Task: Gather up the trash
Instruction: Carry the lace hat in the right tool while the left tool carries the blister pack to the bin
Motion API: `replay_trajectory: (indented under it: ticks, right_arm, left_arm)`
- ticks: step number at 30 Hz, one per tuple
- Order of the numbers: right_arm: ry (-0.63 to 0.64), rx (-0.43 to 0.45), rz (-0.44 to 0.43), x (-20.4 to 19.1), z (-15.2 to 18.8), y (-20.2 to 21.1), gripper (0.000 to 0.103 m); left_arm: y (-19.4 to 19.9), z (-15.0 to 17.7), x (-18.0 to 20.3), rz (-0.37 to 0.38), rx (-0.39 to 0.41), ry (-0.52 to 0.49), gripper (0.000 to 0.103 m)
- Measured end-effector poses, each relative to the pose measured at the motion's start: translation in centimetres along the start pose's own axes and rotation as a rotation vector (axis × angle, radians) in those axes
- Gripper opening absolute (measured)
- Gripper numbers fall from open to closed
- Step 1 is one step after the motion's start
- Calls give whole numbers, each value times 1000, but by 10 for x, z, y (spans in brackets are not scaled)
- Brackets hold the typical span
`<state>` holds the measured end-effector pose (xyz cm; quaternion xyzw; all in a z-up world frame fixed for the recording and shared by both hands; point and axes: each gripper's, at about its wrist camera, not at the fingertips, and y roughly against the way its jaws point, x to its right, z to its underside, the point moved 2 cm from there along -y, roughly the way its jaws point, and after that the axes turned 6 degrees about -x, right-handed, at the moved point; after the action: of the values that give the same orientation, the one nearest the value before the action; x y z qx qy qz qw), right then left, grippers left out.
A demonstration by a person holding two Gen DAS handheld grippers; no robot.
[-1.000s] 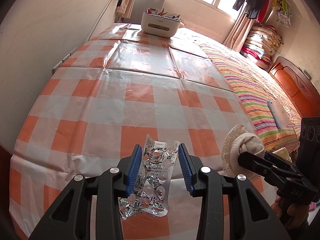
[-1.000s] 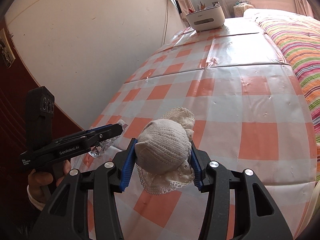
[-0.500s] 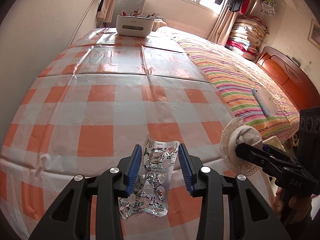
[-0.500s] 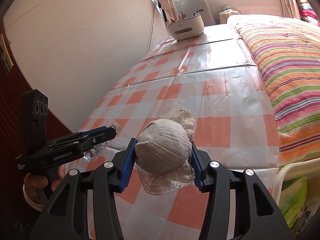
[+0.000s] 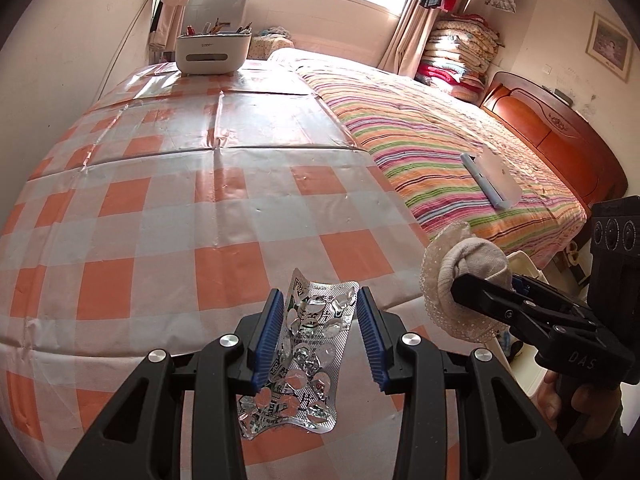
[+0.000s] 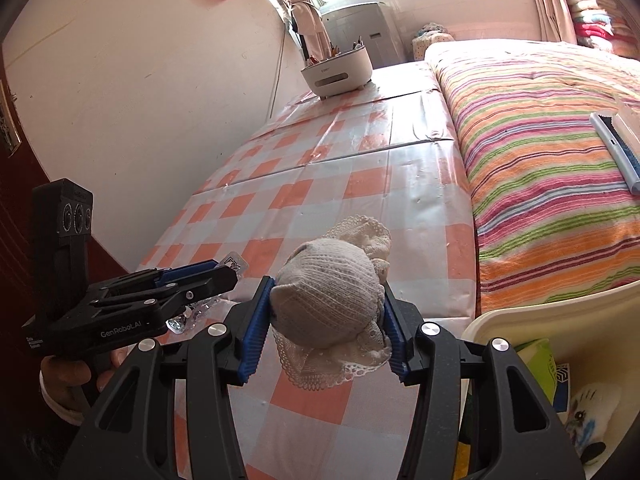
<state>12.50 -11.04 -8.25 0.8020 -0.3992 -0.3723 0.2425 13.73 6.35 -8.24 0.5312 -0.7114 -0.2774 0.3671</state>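
The left gripper (image 5: 320, 332) has its jaws part-spread with a crumpled, emptied foil blister pack (image 5: 304, 352) between the blue pads (image 5: 269, 340); the pack's left edge lies against the left pad, while a narrow gap shows at the right pad, so how firmly it is pinched cannot be told. The pack hangs in the air above the near edge of the surface (image 5: 160, 216), which wears an orange-and-white checked plastic cover.

The right gripper (image 6: 326, 320) has its jaws pinching a balled white sock with a lace cuff (image 6: 328, 300), both pads pressed into its sides. Its jaws have just been opening a little, with the sock between them. The sock is held clear of the surface, over its near right corner. In the left wrist view the sock (image 5: 460, 276) sits just right of the blister pack, the two grippers side by side and apart.

Beyond the near right corner of the surface, low at the edge of the right wrist view, a cream bin (image 6: 520, 316) stands with green and printed packaging inside. At the far end of the surface sits a white holder (image 5: 214, 54) with pens. Right of the surface runs a bed under a striped blanket (image 5: 440, 148), with a flat white device (image 5: 496, 176) lying on it.
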Motion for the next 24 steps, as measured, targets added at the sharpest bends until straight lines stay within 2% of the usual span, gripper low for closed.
replay_trajectory:
  ticks: [16,24]
  right_arm:
    - [-91,81,89,52,15,50,50]
    - [-133,142,160,74,27,79,51]
  left_arm:
    - [-13,4,64,63,-17,-95,37]
    - [-13,7,92,90,-18,-134,37]
